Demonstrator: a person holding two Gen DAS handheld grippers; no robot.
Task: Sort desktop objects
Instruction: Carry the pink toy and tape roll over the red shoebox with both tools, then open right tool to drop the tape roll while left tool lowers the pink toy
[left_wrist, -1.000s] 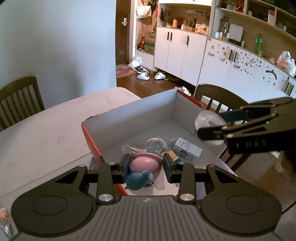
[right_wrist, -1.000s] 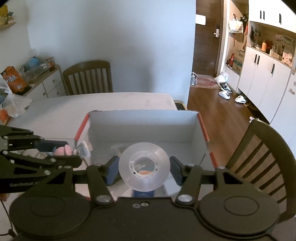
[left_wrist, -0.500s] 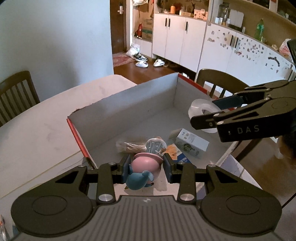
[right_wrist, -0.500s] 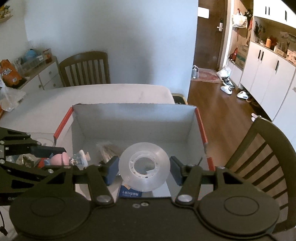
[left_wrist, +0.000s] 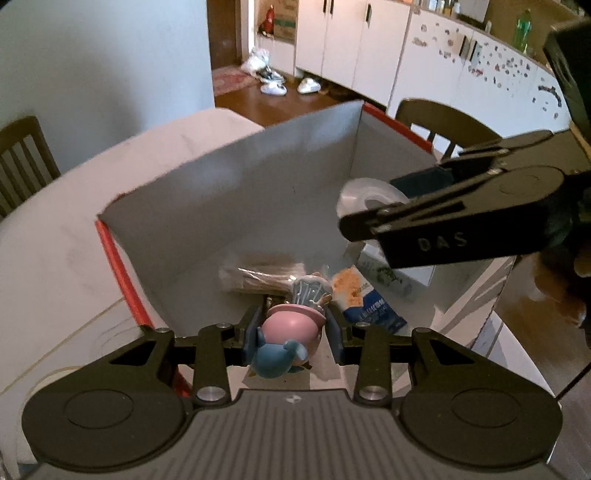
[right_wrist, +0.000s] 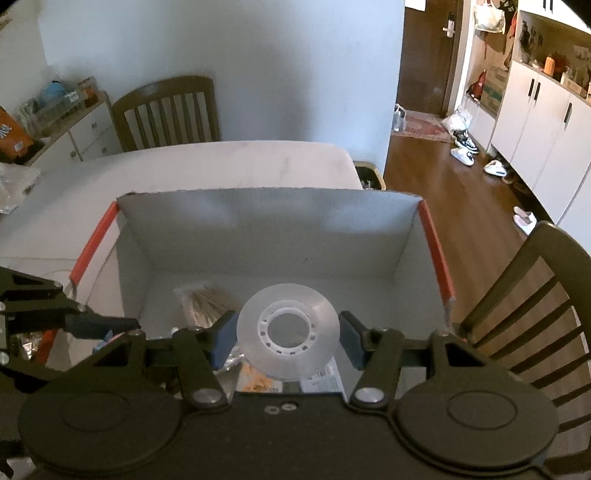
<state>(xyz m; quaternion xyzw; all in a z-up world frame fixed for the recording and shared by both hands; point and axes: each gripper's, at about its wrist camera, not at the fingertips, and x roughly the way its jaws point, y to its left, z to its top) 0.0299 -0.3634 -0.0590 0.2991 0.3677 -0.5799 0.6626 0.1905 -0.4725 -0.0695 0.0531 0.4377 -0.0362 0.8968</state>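
Our left gripper (left_wrist: 291, 332) clamps the toy figure (left_wrist: 286, 338), right gripper (right_wrist: 288, 338) clamps the tape roll (right_wrist: 288, 330), both over the box (right_wrist: 266, 229), lower centre. Risk: grippers collide inside; figure lands on contents.

wall (right_wrist: 258, 55) pale | wooden floor (right_wrist: 461, 206) | white cabinets (right_wrist: 535, 122) | chair (right_wrist: 166, 110)

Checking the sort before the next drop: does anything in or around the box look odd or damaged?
Nothing stands out. The box sits upright with intact walls; the left gripper holds the toy figure and the right gripper the tape roll over it.
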